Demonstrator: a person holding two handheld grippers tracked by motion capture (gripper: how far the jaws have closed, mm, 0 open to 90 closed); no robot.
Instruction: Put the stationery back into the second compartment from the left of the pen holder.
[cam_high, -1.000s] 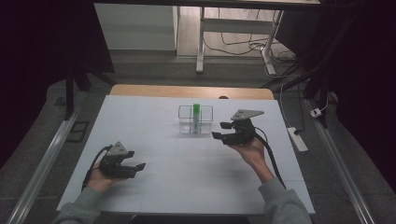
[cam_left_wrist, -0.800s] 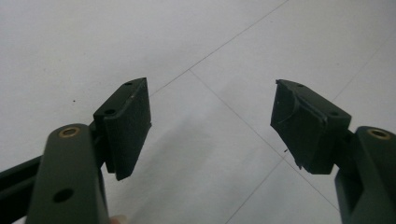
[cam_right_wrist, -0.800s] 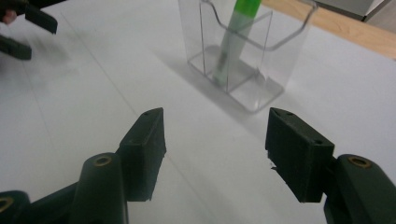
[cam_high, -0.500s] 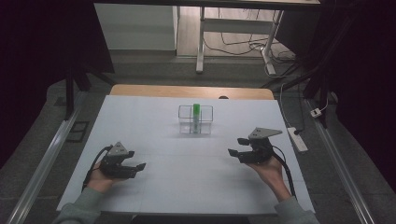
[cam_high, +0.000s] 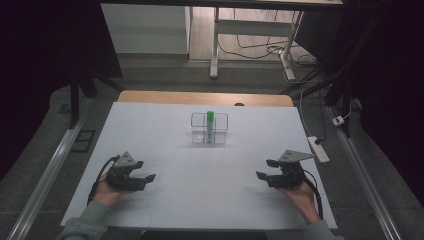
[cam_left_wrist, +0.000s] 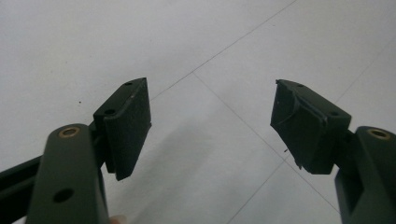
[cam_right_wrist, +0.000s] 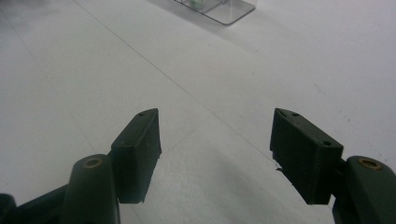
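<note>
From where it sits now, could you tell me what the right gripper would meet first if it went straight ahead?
The right gripper points left across the bare white table, open. The clear rack lies off to one side, so probably only tabletop, though depth is unclear.

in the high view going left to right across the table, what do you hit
left gripper → clear rack holding a green tube → right gripper → power strip, just off the table's right edge
</note>
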